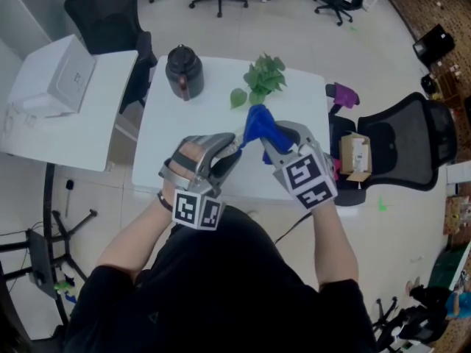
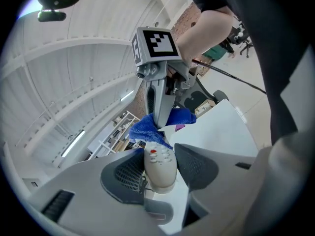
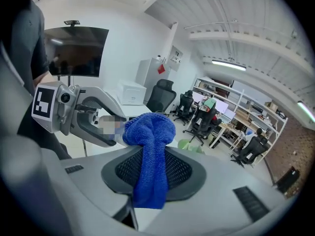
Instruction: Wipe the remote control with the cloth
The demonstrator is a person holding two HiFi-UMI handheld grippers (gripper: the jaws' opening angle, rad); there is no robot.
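Observation:
A pale grey remote control (image 2: 160,165) with a red button sits between the pads of my left gripper (image 2: 160,176), which is shut on it above the white table (image 1: 176,138). The blue cloth (image 3: 150,161) hangs bunched between the jaws of my right gripper (image 3: 152,173), which is shut on it. In the left gripper view the cloth (image 2: 147,129) lies against the far end of the remote. From the head view, the left gripper (image 1: 232,153) and right gripper (image 1: 261,137) meet tip to tip, with the cloth (image 1: 257,122) sticking up between them. The remote is mostly hidden there.
A black kettle (image 1: 182,70) and a green plant (image 1: 259,81) stand at the table's far side. A black office chair (image 1: 401,142) with a cardboard box (image 1: 355,155) is to the right. A white box (image 1: 62,76) sits on a side table at the left.

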